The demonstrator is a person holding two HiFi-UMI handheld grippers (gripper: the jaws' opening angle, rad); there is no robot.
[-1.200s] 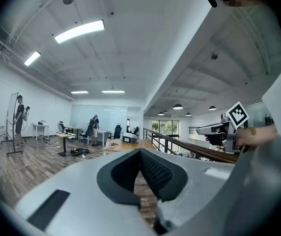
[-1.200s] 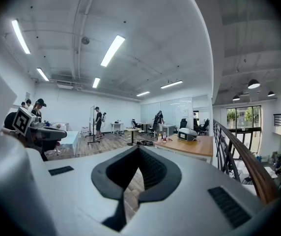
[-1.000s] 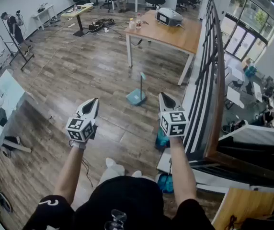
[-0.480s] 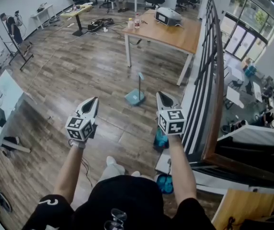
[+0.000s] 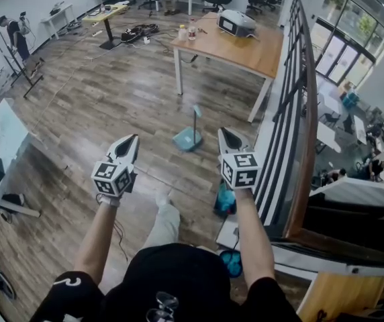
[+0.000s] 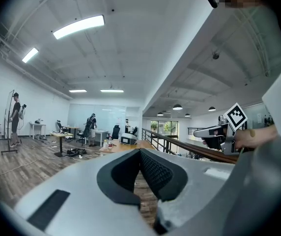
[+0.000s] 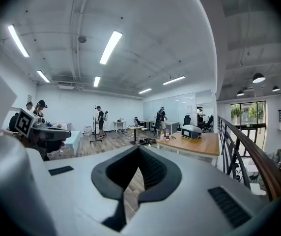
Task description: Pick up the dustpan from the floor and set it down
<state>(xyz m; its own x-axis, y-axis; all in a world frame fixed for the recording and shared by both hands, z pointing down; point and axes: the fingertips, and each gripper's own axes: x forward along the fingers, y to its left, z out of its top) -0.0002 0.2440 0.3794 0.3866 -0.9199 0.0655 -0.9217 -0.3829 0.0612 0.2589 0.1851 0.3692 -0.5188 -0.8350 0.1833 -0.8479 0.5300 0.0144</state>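
1. Target: dustpan [image 5: 188,139], teal, flat on the wood floor [image 5: 98,102], with its handle [image 5: 198,115] standing upright.
2. It stands ahead of the person, between the lines of the two grippers and well apart from both. Neither touches it.
3. The left gripper [image 5: 132,140] is held in the air at about level. Its own view shows the jaws clenched tip to tip and empty.
4. The right gripper [image 5: 225,133] is in the air beside the left one, tipped slightly down. Its jaws are likewise clenched together and grasp nothing.
5. A table [image 5: 254,51] stands beyond the dustpan, which is near its front legs. A grey box [image 5: 235,23] and bottles [image 5: 186,32] are on top.
6. A dark railing [image 5: 291,113] runs along the right, just beside the right gripper.
7. The person's leg shows below, between the two arms.
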